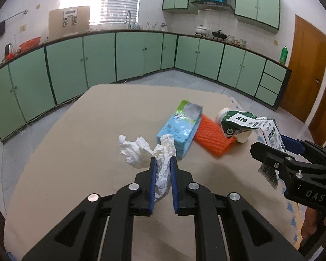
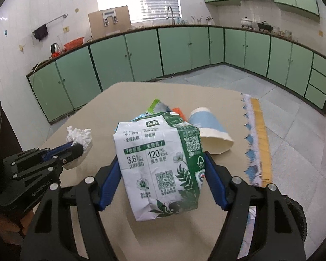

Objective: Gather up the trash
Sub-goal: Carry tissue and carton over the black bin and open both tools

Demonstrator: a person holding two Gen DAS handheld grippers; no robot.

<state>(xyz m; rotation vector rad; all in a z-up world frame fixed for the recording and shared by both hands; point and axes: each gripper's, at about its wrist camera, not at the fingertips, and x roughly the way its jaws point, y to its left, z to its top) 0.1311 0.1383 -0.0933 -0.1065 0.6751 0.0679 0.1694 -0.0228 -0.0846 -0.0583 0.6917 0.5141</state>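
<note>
My left gripper (image 1: 163,163) is shut on a crumpled white tissue (image 1: 139,152), held just above the beige table (image 1: 76,163); the tissue also shows in the right wrist view (image 2: 79,137). My right gripper (image 2: 162,158) is shut on a crushed green-and-white milk carton (image 2: 160,165), lifted above the table; the carton shows at the right of the left wrist view (image 1: 250,124). A light-blue carton (image 1: 180,126), an orange ribbed piece (image 1: 213,137) and a paper cup (image 2: 208,130) lie on the table beyond both grippers.
Green cabinets (image 1: 97,58) line the walls behind the table. The table's right edge (image 2: 245,117) has a patterned cloth fringe (image 2: 254,134), with tiled floor (image 2: 293,119) beyond. A wooden door (image 1: 304,65) stands at far right.
</note>
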